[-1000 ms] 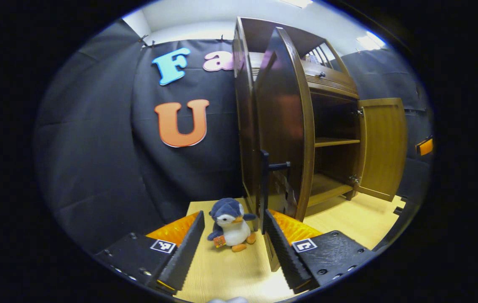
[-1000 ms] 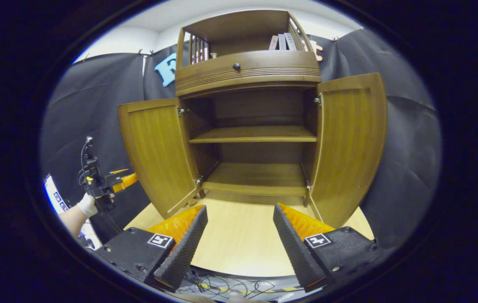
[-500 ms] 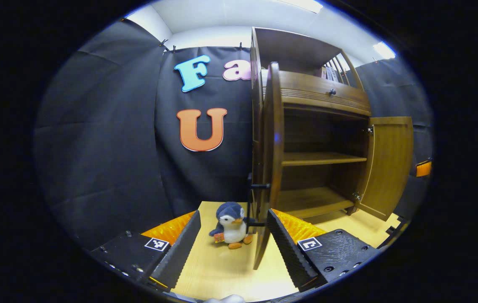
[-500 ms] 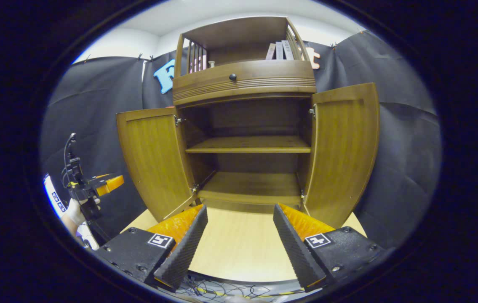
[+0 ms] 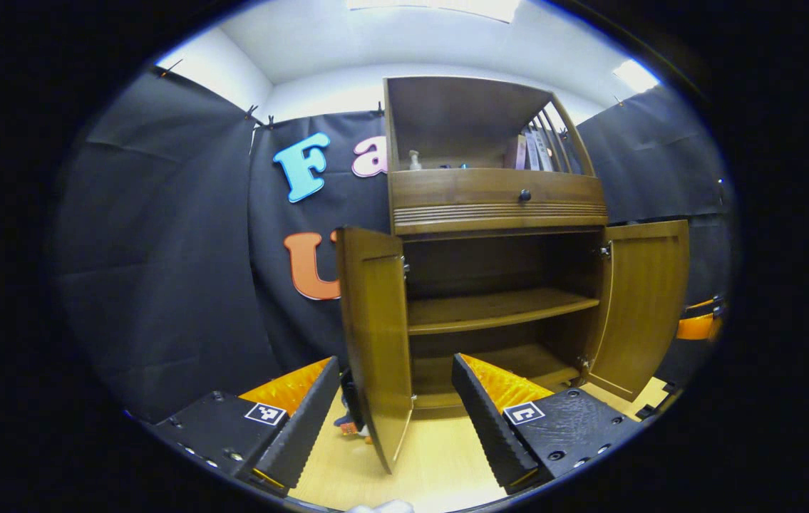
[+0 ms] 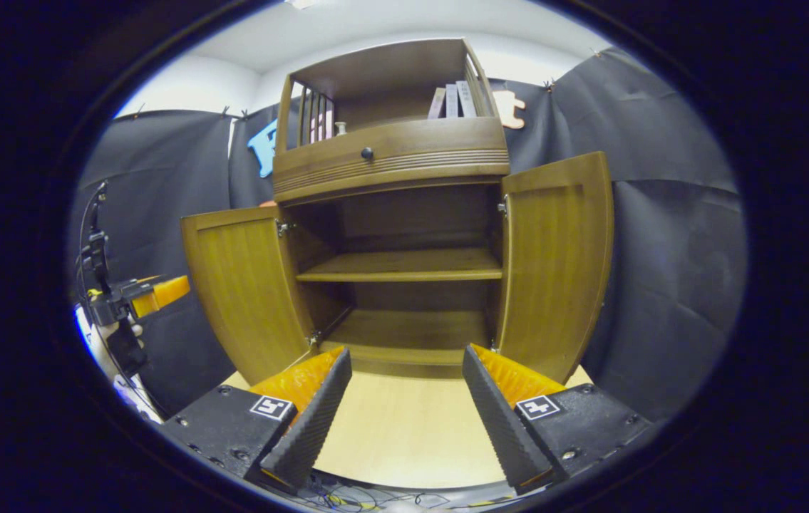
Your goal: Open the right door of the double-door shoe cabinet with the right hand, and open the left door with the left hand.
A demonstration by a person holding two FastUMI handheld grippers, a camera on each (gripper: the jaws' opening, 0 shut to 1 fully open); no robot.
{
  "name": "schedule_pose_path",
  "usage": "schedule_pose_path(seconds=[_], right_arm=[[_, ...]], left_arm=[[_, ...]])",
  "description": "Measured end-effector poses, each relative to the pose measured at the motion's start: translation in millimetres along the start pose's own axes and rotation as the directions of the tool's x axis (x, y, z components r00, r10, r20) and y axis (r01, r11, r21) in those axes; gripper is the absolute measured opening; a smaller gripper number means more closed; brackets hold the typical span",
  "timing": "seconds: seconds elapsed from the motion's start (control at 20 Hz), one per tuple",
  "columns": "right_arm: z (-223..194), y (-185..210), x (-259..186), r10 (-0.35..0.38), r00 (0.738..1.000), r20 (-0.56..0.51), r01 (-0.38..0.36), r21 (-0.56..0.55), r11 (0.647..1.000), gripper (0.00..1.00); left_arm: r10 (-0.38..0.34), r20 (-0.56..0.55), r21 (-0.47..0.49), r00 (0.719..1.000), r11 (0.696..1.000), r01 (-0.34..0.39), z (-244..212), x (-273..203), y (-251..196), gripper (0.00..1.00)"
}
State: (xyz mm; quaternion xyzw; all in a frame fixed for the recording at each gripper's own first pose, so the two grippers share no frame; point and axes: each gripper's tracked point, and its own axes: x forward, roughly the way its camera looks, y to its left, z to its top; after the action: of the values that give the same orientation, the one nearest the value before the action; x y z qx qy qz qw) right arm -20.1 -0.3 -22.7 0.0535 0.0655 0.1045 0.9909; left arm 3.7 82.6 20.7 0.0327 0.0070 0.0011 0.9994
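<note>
The double-door shoe cabinet (image 6: 390, 171) is seen standing on a pale wooden worktop (image 6: 404, 427) against the black cloth wall. Both doors are swung outward. In the right gripper view the left door (image 6: 244, 285) is angled out to the left and the right door (image 6: 554, 263) is angled out to the right; the middle shelf (image 6: 404, 265) and the bottom shelf (image 6: 404, 331) are exposed between them, with nothing seen on either. Above the doors a drawer with a dark round knob (image 6: 367, 152) is visible, and books (image 6: 452, 101) are stood in the open top compartment.

The right gripper (image 6: 408, 410) is held in front of the cabinet with its fingers spread wide, touching nothing. The left gripper (image 5: 397, 413) is likewise held wide apart and grips nothing; the left door (image 5: 375, 342) is seen between its fingers, farther off. In the right gripper view the left gripper (image 6: 126, 303) is seen at the far left, well apart from the left door, held by a hand (image 6: 119, 331). A small plush toy (image 5: 348, 420) is partly hidden behind the left door's lower edge.
</note>
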Motion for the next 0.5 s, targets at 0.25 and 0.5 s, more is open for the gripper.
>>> schedule_pose_path(seconds=[0.25,0.5], right_arm=[[20,-23,2,0.01,0.999,0.044,-0.01,0.005,1.0,0.99],[26,-44,11,0.023,0.999,0.044,-0.024,0.004,1.0,0.99]], left_arm=[[-0.026,-0.007,-0.012,1.0,1.0,0.025,8,-9,-82,0.95],[-0.054,-0.048,-0.047,0.997,0.998,0.051,-8,-16,-146,1.0]])
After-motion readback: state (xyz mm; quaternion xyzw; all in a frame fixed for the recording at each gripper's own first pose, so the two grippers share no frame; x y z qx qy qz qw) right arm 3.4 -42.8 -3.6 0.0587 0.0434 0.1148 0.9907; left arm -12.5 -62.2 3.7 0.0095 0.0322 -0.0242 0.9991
